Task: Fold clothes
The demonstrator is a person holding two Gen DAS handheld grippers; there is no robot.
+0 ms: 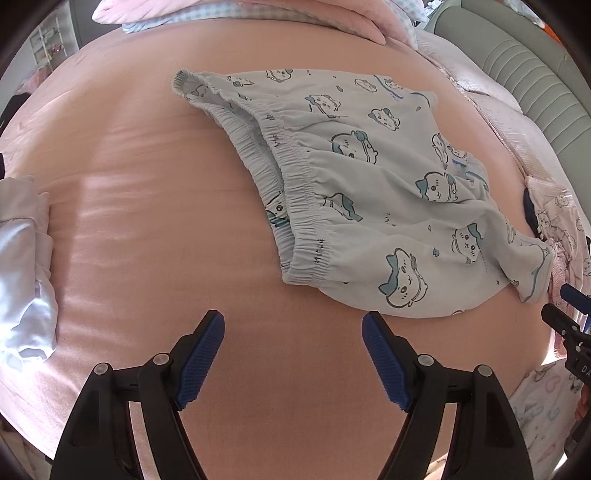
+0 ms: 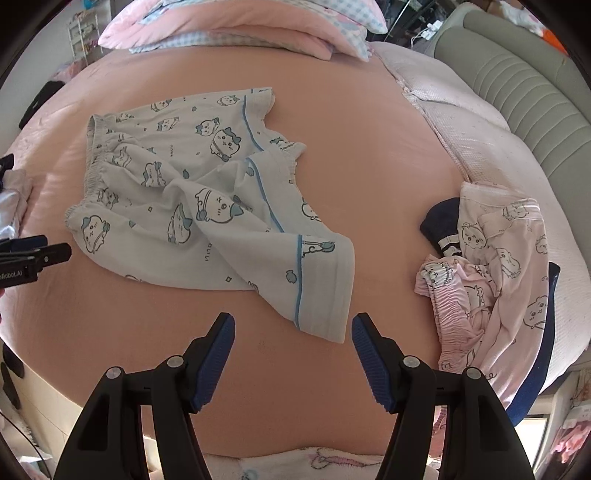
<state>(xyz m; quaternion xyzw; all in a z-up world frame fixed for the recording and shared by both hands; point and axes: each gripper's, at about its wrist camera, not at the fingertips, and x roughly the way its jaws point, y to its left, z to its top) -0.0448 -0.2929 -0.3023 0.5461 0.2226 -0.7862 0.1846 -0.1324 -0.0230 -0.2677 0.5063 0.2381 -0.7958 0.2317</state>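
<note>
Shorts: pale blue pyjama shorts (image 1: 369, 192) printed with cartoon cats lie rumpled on the bed, in the upper centre and right of the left wrist view and in the centre-left of the right wrist view.
Waistband: the elastic waistband (image 1: 291, 184) runs diagonally down the middle of the left wrist view, its two layers parted.
Leg hem: a blue-piped leg hem (image 2: 317, 295) reaches toward the lower centre of the right wrist view, just above the right tool's fingertips.
Left tool (image 1: 293, 328): jaws stand wide apart with nothing between them, over bare sheet just below the waistband end.
Right tool (image 2: 293, 328): jaws stand wide apart and empty, the hem just above the gap.
Bed: pink sheet (image 1: 147, 221) fills both views.
Pink pyjamas (image 2: 498, 266): a crumpled heap at the right edge, beside a dark navy garment (image 2: 441, 221).
White garment (image 1: 22, 266): bunched at the left edge of the left wrist view.
Pillows (image 2: 229, 26): pink and checked, along the top.
</note>
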